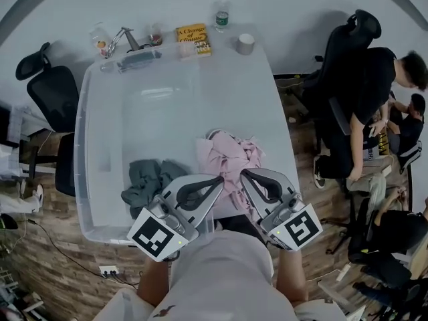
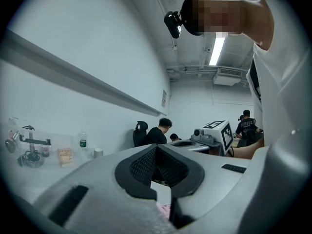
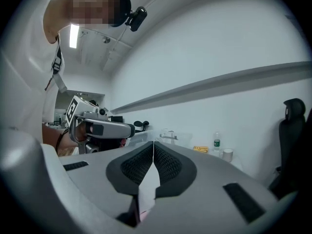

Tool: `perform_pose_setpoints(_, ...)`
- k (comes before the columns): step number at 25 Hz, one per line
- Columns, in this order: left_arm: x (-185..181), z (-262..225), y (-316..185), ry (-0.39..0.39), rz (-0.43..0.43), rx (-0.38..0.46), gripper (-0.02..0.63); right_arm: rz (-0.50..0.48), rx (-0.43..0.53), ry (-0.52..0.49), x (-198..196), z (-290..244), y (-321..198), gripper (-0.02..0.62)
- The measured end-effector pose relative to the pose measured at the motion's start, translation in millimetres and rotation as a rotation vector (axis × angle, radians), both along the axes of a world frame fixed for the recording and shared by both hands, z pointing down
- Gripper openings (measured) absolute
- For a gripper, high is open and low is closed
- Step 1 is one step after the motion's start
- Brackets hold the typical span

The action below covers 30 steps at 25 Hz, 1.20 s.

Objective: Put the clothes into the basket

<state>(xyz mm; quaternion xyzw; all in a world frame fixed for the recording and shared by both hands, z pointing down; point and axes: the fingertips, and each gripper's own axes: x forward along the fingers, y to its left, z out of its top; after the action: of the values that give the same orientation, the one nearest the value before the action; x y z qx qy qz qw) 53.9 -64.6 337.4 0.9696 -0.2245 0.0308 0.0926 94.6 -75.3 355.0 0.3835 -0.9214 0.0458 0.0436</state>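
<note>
Our left gripper [image 1: 217,180] and right gripper [image 1: 245,174] are both pressed together on nothing, tips at the pink garment [image 1: 226,154] by the basket [image 1: 83,146] – the grey garment [image 1: 150,179] lies inside. Unopened, we'd likely just shove the pink one along the counter [image 1: 275,112] – no grasp

A clear, rectangular plastic basket [image 1: 85,146], upright and open-topped, mostly bare inside. Within it, close to the front wall, a crumpled grey-green garment [image 1: 150,179] in a low heap. Just right of that, a pale pink garment [image 1: 227,156] bunched into a taller, rumpled mound; unclear whether inside the basket's right wall or just beside it.
</note>
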Motion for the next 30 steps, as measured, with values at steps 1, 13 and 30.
perform_pose_setpoints(1, 5, 1, 0, -0.007, 0.01, 0.0, 0.006, 0.009, -0.004, 0.004, 3, 2, 0, 0.008)
perform_pose_setpoints(13, 46, 19, -2, -0.106, 0.098, -0.004, 0.006, 0.086, -0.122, 0.109, 35, 47, 0, 0.008)
perform_pose_setpoints(30, 75, 40, -5, -0.217, 0.188, 0.006, 0.006, 0.123, -0.296, 0.289, 54, 130, -5, 0.127)
